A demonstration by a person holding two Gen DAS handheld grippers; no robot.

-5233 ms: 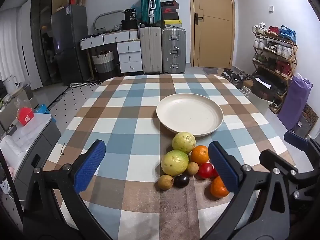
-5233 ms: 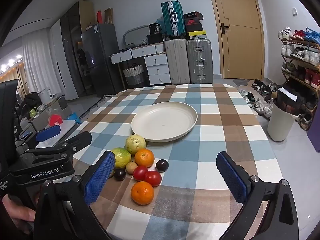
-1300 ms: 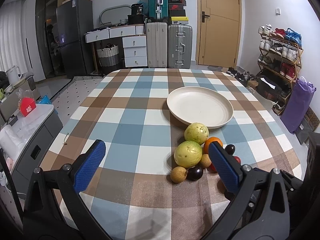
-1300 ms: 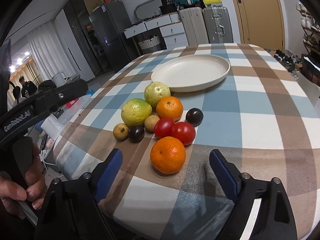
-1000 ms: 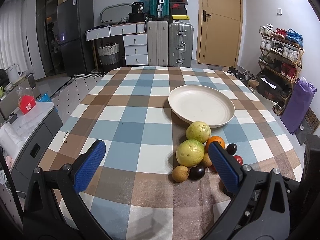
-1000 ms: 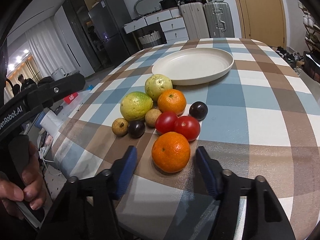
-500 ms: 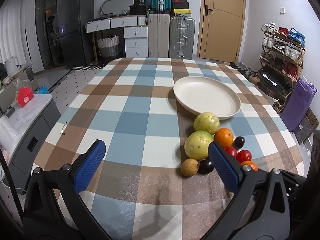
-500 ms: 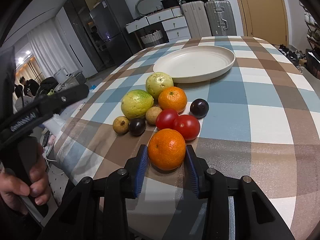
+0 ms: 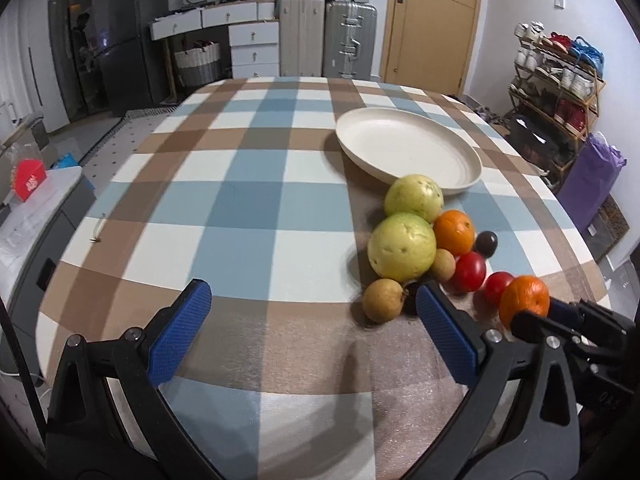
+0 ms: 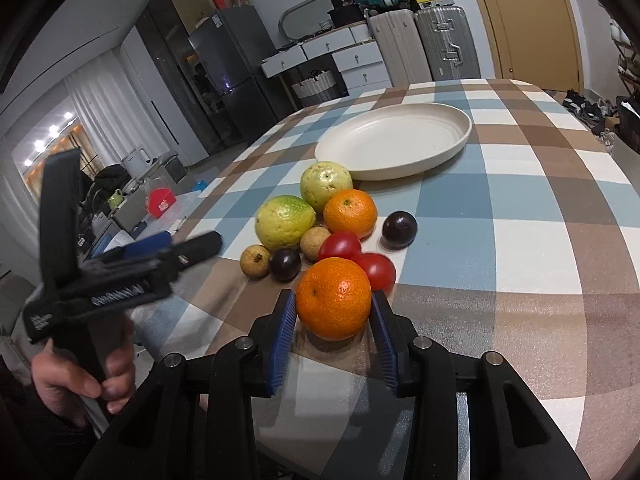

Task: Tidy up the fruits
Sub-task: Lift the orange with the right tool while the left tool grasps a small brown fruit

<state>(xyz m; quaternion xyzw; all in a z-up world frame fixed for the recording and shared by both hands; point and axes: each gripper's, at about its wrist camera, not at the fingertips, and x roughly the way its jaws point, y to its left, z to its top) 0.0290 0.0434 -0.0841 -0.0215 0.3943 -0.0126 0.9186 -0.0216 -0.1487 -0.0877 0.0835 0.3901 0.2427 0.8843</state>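
Note:
My right gripper is shut on the nearest orange, held just above the checked tablecloth; the same orange shows in the left wrist view. Behind it lie two red tomatoes, a second orange, two green guavas, two dark plums and two small brown fruits. The cream plate stands empty beyond them. My left gripper is open and empty, left of the fruit pile.
The table's near edge lies under both grippers. Suitcases, drawers and a door stand at the far wall. A shoe rack and a purple bag are to the right of the table.
My right gripper closed its jaws around the nearest orange and lifted it slightly. My left gripper drifted left, still open.

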